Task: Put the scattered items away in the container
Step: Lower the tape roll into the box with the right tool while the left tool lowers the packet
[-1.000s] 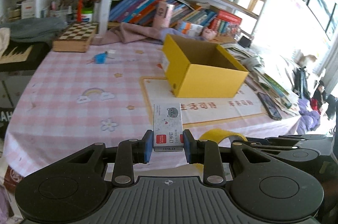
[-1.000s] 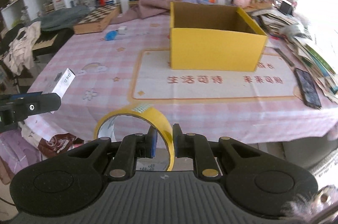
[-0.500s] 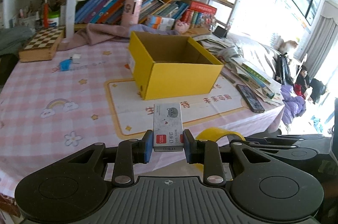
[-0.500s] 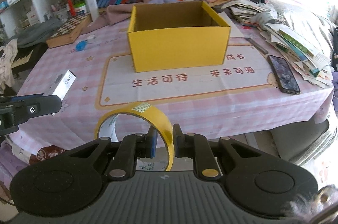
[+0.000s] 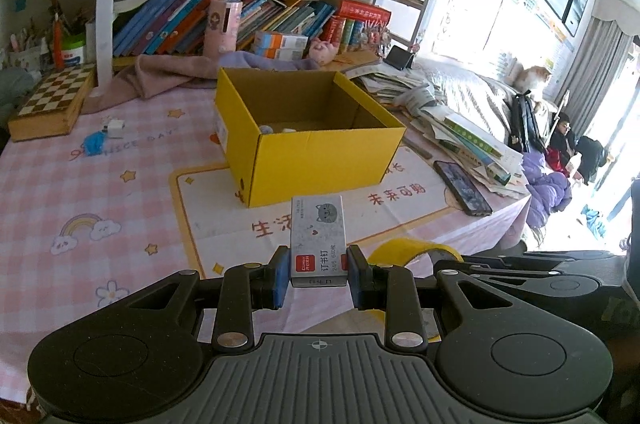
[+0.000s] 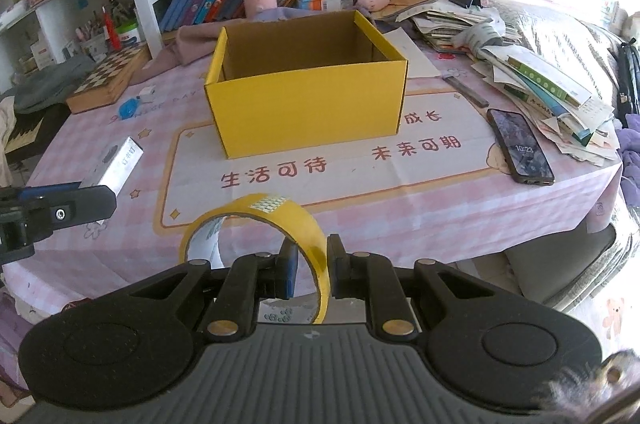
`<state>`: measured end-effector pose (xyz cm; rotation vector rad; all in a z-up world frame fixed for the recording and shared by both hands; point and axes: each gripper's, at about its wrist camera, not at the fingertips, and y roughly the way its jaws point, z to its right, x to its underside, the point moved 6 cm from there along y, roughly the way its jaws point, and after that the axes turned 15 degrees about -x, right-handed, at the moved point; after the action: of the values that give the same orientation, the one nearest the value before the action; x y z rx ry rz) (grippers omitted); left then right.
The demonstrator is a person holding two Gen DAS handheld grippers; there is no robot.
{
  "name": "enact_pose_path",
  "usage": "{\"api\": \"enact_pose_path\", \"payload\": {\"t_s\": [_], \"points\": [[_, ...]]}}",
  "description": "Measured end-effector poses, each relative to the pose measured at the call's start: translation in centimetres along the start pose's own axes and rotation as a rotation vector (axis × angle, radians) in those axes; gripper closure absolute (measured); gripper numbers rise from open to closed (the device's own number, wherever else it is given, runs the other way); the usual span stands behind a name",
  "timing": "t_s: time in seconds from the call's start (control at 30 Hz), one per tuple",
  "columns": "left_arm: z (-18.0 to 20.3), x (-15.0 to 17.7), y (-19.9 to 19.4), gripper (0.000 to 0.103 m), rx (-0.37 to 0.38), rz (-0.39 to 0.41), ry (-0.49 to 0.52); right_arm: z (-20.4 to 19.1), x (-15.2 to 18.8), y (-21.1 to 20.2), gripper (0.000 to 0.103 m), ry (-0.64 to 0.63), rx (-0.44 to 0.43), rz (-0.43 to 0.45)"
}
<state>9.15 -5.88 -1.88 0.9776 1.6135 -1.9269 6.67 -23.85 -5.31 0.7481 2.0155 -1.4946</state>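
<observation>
- While both tongs hang over the near edge of the surface (image 6: 120, 264), a fair bit is tough to read: only two pale bits show on the floor of the yellow box (image 5: 320, 160), too small to name.
- Left tongs (image 5: 319, 274) are clamped tight on one staple box (image 5: 318, 240), held in the air short of the yellow box. In the right view it's half hidden behind the tong arm.
- One blue thing (image 5: 94, 142) and one small white block (image 5: 114, 125) lie near the chessboard (image 5: 52, 104), too tiny to tell what they are.
- Right tongs (image 6: 313, 268) are pinched on the wall of one yellow tape roll (image 6: 256, 220); its lower edge is cut off behind them.
- One phone (image 6: 520, 150) lies right of the yellow box.
</observation>
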Motion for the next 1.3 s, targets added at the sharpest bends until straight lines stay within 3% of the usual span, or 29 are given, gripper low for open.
{"api": "enact_pose_path", "payload": {"t_s": [0.67,1.07,1.3], "points": [[0.4,-2.3,2.9,0.075,0.008,0.013,0.029,1.0,-3.0,3.3,0.088,-0.007,-0.007,-0.002],[1.0,-4.9,5.2,0.075,0.018,0.048,0.044,1.8,-6.6,5.0,0.088,-0.068,-0.001,0.027],[2.2,-7.7,7.1,0.075,0.012,0.084,0.077,3.3,-10.7,6.0,0.088,-0.093,-0.010,0.063]]}}
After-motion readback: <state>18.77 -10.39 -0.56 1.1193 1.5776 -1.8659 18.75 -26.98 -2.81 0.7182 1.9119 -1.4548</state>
